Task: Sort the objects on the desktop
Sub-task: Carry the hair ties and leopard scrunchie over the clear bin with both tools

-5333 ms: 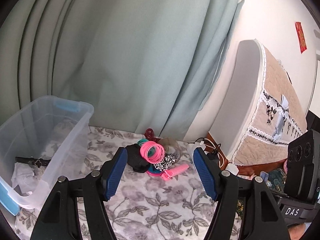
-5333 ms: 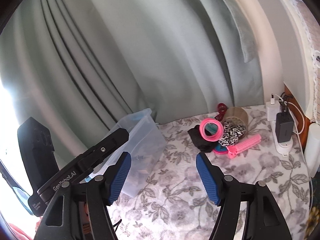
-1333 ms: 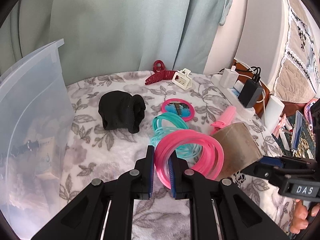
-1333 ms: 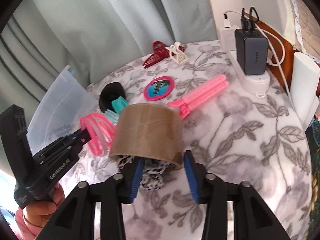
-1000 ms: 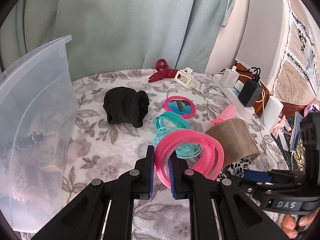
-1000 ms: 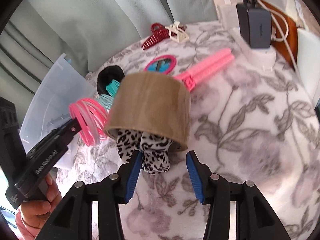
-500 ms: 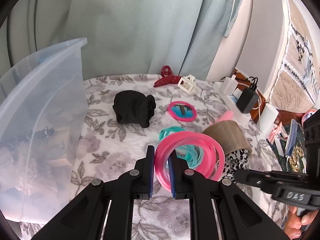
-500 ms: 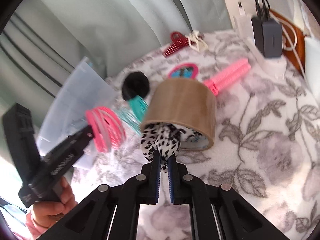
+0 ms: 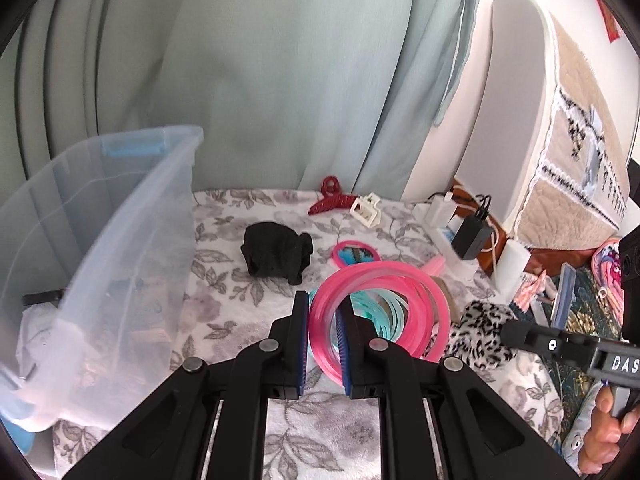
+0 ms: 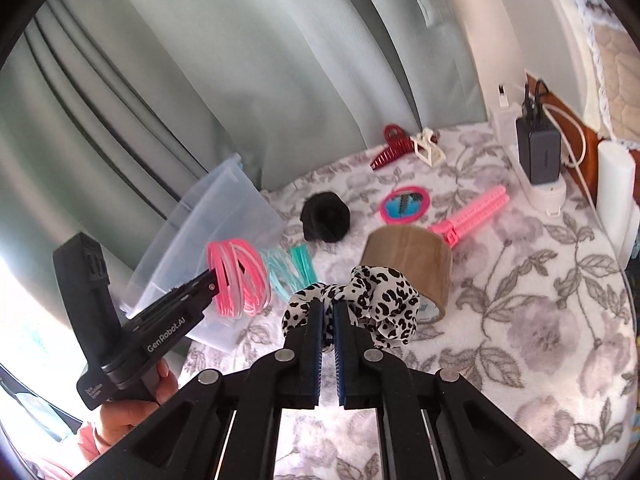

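We hold the left gripper (image 9: pixel 323 344) with its jaws pinched on the rim of the pink bangles (image 9: pixel 376 312), the stack standing on edge with its open ring facing us, and the clear bin (image 9: pixel 120 216) lies at about nine o'clock from those jaws, its near wall just beside them, so the left hand is the nearer one to the drop. In the right wrist view we carry the right gripper (image 10: pixel 328 326) with its jaws pressed together on a fold of the leopard scrunchie (image 10: pixel 372 300), which bunches out toward two o'clock; from there the bin sits at about ten o'clock, beyond the left gripper, which stands between us and it. We judge that the bangles should go over the wall first, since the bin's rim rises above the jaws and must be cleared. Left on the floral tabletop (image 10: pixel 540 320) are the teal bangles (image 10: pixel 292 270) just under the pink ones, the brown tape roll (image 10: pixel 408 264) right behind the scrunchie, the black scrunchie (image 10: pixel 326 216), the round pink mirror (image 10: pixel 405 205), the pink clip (image 10: pixel 476 214) and, at twelve o'clock by the curtain (image 10: pixel 280 60), a red claw clip (image 10: pixel 392 146) touching a white one (image 10: pixel 429 150)
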